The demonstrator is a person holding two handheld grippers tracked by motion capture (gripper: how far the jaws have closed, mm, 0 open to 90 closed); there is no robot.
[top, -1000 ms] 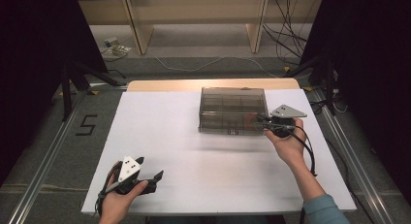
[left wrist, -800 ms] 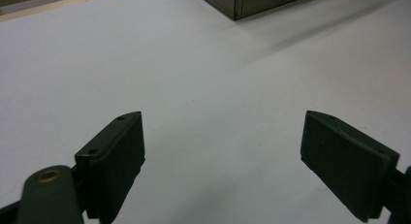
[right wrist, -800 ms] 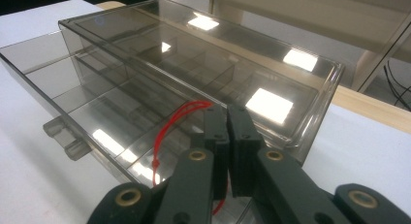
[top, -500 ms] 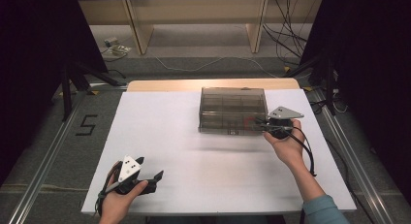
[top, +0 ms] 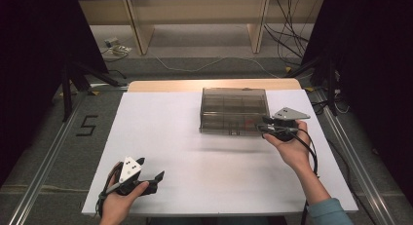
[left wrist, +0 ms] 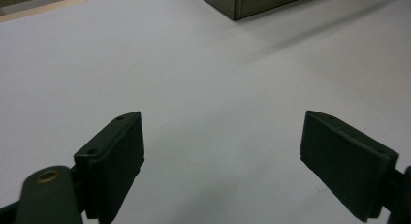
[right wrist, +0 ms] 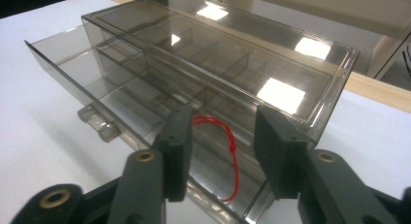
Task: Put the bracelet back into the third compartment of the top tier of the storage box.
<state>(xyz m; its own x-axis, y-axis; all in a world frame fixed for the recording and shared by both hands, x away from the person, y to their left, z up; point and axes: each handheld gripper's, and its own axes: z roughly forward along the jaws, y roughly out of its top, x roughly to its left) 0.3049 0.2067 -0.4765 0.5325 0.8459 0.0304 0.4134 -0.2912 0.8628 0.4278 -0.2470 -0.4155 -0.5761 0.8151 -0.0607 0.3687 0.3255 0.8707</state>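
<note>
From the high view, the right gripper [top: 263, 126] sits at the near right corner of a smoky clear drawer box [top: 234, 109] on the white table [top: 195, 152], while the left gripper [top: 158, 178] rests well away at the table's near edge. In the left gripper view its jaws stand spread wide with nothing but bare table between them, and the box corner [left wrist: 252, 3] lies far ahead. In the right gripper view the jaws have just been opening and now stand parted, pinching nothing; the drawer [right wrist: 121, 103] is slid partly out of the box just ahead of them, and a red cord [right wrist: 228, 151] lies in the drawer compartment right between and beyond the jaw tips. The cord appears delivered and let go; what is left, I judge, is pushing the drawer shut.
</note>
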